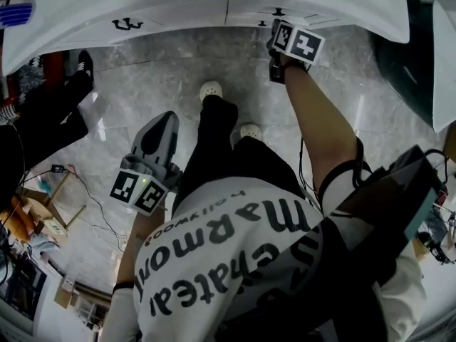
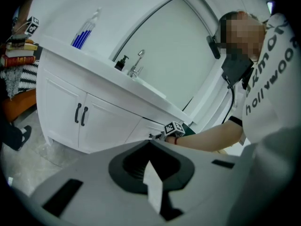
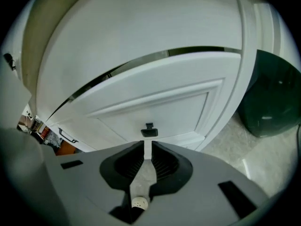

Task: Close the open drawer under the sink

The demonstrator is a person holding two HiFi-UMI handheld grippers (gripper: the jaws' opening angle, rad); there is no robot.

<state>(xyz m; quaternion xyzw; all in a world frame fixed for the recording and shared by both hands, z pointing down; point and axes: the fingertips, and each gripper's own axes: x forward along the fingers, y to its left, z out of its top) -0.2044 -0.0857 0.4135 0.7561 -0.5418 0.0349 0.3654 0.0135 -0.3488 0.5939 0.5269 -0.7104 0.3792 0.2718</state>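
The white drawer front (image 3: 155, 107) with its small black handle (image 3: 149, 130) fills the right gripper view; a dark slit runs along its top edge. My right gripper (image 3: 146, 143) points at the handle from just short of it. Its jaws stand a narrow gap apart with nothing between them. In the head view this gripper (image 1: 274, 28) is at the vanity's drawer handle (image 1: 278, 11), arm stretched out. My left gripper (image 1: 166, 118) hangs shut and empty over the floor by my left leg. The left gripper view shows its jaws (image 2: 150, 145) together, aimed at the vanity (image 2: 61, 98).
A dark green bin (image 3: 273, 98) stands right of the vanity. Cabinet doors with black handles (image 2: 81, 114) are left of the drawer. Another person's dark legs (image 1: 50, 112) are at the left, with boxes and cables (image 1: 43, 205) on the marble floor. My own feet (image 1: 211, 90) stand close to the vanity.
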